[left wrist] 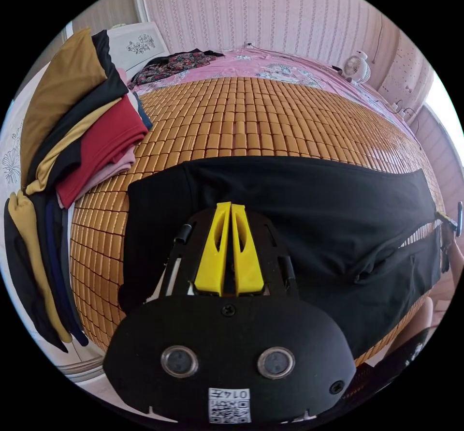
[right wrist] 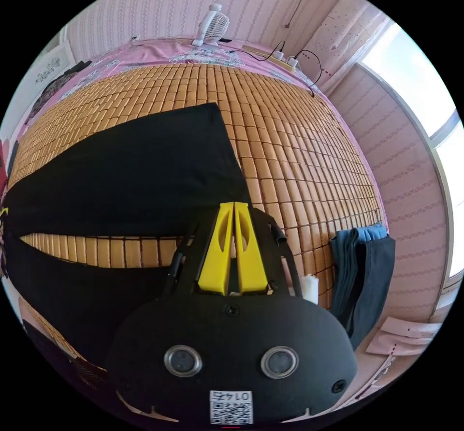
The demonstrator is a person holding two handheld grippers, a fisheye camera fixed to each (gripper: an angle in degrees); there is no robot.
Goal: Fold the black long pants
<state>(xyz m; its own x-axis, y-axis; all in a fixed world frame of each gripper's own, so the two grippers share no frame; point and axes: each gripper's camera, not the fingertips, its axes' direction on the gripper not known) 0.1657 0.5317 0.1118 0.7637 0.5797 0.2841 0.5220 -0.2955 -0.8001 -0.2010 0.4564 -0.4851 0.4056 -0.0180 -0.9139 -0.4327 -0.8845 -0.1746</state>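
Yellow jaws pressed together with no cloth visibly caught between them, the left gripper (left wrist: 230,206) hangs over the waist end of the black long pants (left wrist: 309,218), which lie spread flat across the woven bamboo-tile mat (left wrist: 251,121) of a bed. In the right gripper view the right gripper (right wrist: 234,206) shows the same narrow closure, its tips over the hem of the far leg, the two legs parted so that a strip of mat shows between them. A square code sticker with small characters sits on each gripper's black housing. A stack of folded garments in mustard, black and red (left wrist: 72,126) rests beside the waist end; folded blue-grey clothes (right wrist: 362,276) hang at the mat's edge, near a small white desk fan (right wrist: 212,24) on the pink floral sheet (right wrist: 159,56).
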